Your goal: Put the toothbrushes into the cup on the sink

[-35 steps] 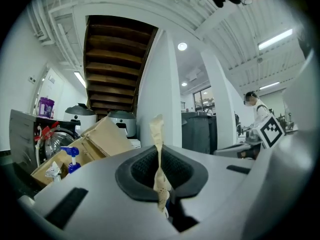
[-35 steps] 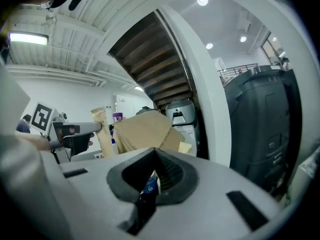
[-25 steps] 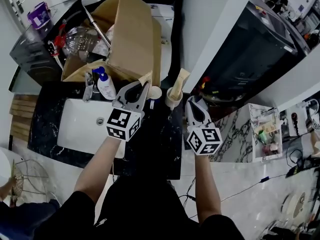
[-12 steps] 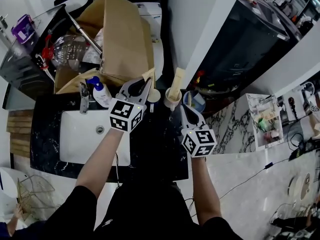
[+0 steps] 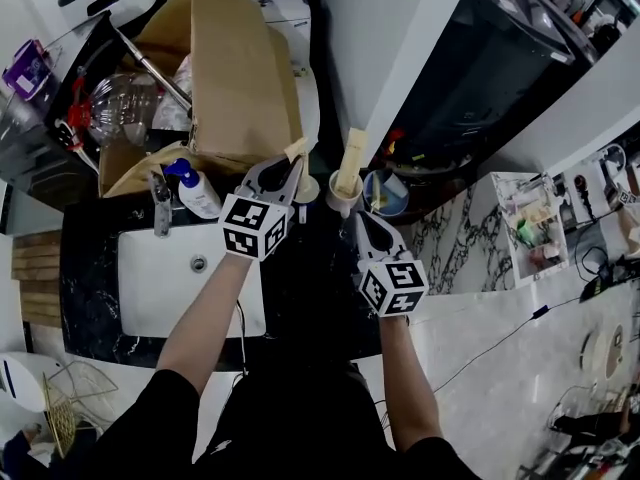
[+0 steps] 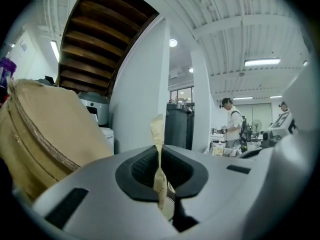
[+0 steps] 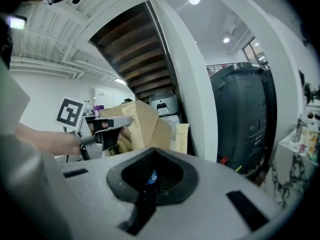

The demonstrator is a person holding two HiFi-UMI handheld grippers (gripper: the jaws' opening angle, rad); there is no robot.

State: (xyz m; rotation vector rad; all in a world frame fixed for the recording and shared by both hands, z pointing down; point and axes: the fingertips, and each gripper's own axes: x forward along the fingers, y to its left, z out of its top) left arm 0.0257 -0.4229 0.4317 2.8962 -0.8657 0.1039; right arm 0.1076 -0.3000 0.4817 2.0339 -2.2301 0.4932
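Dark table (image 5: 310, 298), sink (image 5: 190, 288) at 9 o'clock. Left gripper (image 5: 284, 176), jaws clamped on a paper-wrapped toothbrush (image 6: 158, 134), hangs by the white cup (image 5: 309, 189) at 12 o'clock. Likely risks: the thin wrapper slips, or catches the rim and tips the cup. Right gripper (image 5: 368, 226): jaws together.

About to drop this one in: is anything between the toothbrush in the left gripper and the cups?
Nothing visible. The left gripper pinches the wrapped toothbrush right beside the white cup. The next cup already holds another wrapped toothbrush.
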